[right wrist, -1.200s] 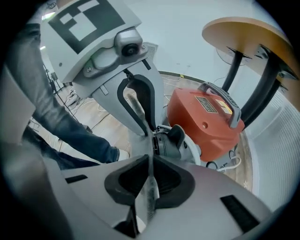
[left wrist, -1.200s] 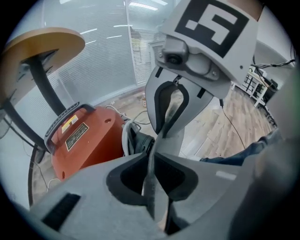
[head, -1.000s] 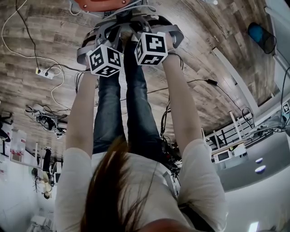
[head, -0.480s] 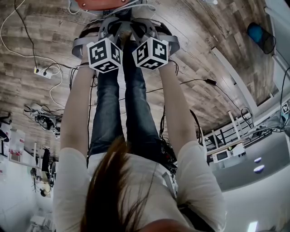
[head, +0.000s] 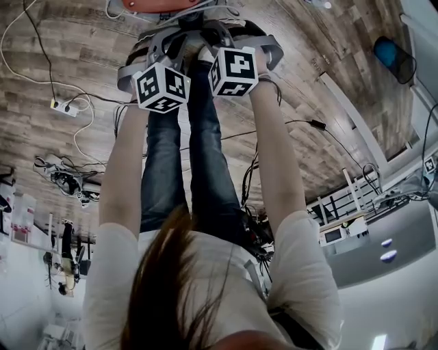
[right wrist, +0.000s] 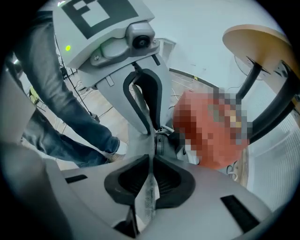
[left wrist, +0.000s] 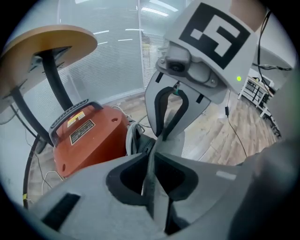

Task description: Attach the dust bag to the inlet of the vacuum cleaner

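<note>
Wood floor (head: pixel 308 61), thin grey dust bag (left wrist: pixel 157 197)

The vacuum cleaner (head: pixel 161 5) stands on the floor (head: pixel 82 55) at 12 o'clock in the head view. The two grippers sit side by side just on the near side of it, the left gripper (left wrist: pixel 152 164) at 11 o'clock and the right gripper (right wrist: pixel 150 166) at 1 o'clock. The dust bag (right wrist: pixel 147 194) lies between them, with an edge in each gripper's jaws. Seen from the left gripper, the vacuum cleaner is at 10 o'clock beneath a table (left wrist: pixel 47 42). Its inlet (right wrist: pixel 165 143) is just beyond the jaws. A power strip (head: pixel 65 108) lies on the floor at 9 o'clock.
</note>
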